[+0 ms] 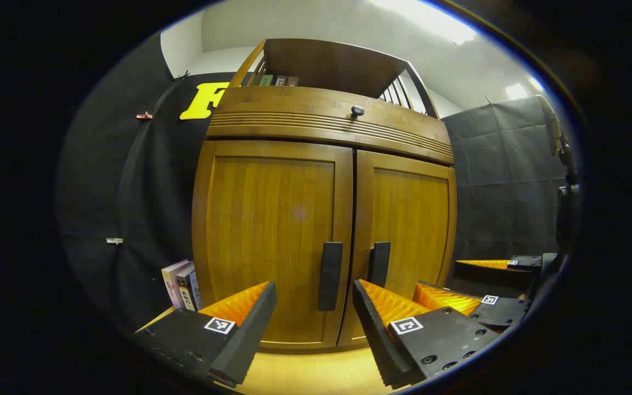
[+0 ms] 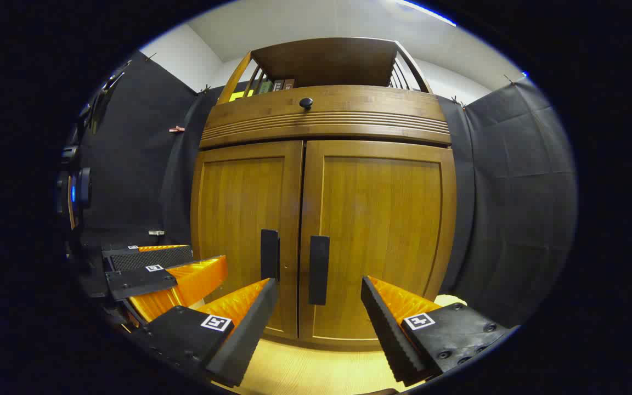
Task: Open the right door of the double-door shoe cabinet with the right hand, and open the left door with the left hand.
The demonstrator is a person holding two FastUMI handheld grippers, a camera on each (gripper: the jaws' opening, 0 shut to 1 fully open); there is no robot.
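Squarely ahead of both claws stands the shoe cabinet (image 2: 324, 126), its left door (image 1: 272, 241) and right door (image 2: 379, 241) shut, their dark handles (image 2: 319, 270) side by side at the centre seam. Short of those handles, the right gripper (image 2: 319, 315) is spread wide and holds nothing; the left gripper (image 1: 314, 315) is likewise spread and empty. Left of the cabinet, books (image 1: 181, 285) lean, partly cut off.

light: bright ceiling panels (image 1: 442, 22), overhead | glare: mild there | focus: sharp | edges: strong fisheye bending
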